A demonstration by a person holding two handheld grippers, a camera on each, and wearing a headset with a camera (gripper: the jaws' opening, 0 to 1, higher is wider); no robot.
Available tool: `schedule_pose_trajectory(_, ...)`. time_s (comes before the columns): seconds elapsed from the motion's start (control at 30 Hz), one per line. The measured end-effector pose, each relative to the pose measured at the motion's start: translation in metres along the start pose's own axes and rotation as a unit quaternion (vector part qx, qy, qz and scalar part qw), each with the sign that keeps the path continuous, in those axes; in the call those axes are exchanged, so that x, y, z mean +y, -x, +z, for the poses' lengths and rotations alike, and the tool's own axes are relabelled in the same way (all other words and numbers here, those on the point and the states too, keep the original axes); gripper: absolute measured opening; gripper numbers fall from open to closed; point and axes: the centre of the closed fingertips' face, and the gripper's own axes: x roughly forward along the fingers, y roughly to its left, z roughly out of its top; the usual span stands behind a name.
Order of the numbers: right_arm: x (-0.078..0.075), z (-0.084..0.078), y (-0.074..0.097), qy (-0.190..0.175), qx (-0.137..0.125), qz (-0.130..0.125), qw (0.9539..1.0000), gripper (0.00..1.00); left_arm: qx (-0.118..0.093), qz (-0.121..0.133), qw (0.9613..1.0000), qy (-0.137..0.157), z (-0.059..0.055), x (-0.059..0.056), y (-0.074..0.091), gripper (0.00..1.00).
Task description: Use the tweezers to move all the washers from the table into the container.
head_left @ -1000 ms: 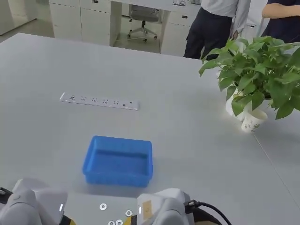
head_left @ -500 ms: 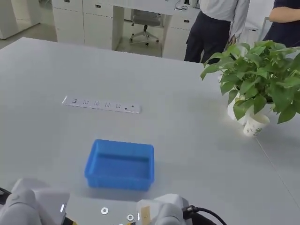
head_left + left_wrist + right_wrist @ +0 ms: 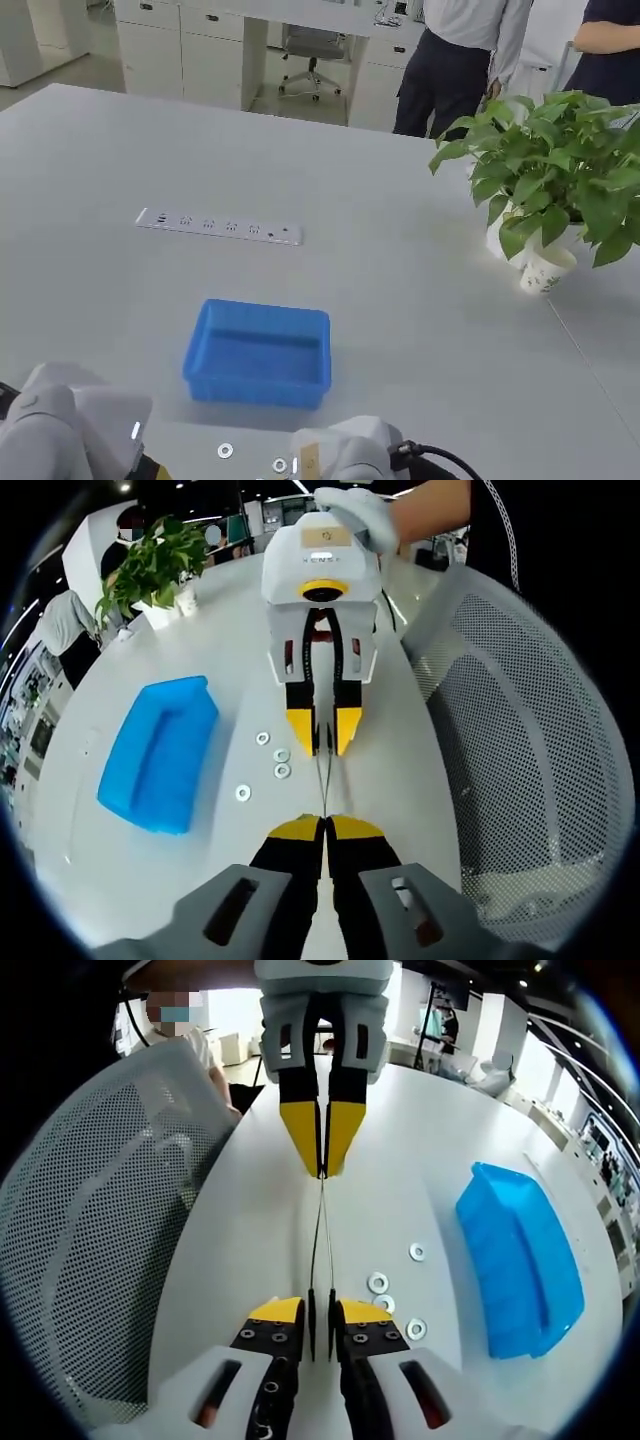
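Thin metal tweezers (image 3: 321, 1230) span the gap between my two grippers, which face each other low over the white table. My right gripper (image 3: 320, 1312) is shut on one end and my left gripper (image 3: 325, 828) is shut on the other end of the tweezers (image 3: 323, 780). Several small washers (image 3: 281, 756) lie on the table beside the tweezers, toward the blue container (image 3: 160, 750). In the right gripper view, the washers (image 3: 378, 1282) sit between the tweezers and the container (image 3: 520, 1260). The open blue container (image 3: 260, 350) stands just beyond two washers (image 3: 225, 451).
A white power strip (image 3: 220, 226) lies farther back on the table. A potted plant (image 3: 550, 170) and a paper cup (image 3: 545, 268) stand at the far right. People (image 3: 460, 60) stand beyond the table. A mesh chair (image 3: 520, 730) is behind the grippers.
The head camera has tilted up a little, so the container and washers sit lower in the picture. Nothing on the table has visibly moved.
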Motion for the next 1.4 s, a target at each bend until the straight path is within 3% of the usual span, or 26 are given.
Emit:
schedule_pose_trajectory(0.5, 0.001, 0.002, 0.003, 0.001, 0.001, -0.003, 1.0000, 0.14, -0.026, -0.001, 0.9996, -0.014, 0.029, 0.000, 0.012, 0.05)
schedule_pose_trajectory(1.13, 0.003, 0.004, 0.008, 0.002, 0.000, -0.004, 1.0000, 0.09, -0.050, -0.005, 0.9984, -0.025, 0.050, 0.000, 0.018, 0.05)
schedule_pose_trajectory(1.4, 0.004, 0.010, 0.009, 0.003, -0.006, -0.007, 1.0000, 0.09, -0.066, -0.007, 0.9973, -0.033, 0.066, 0.001, 0.025, 0.05)
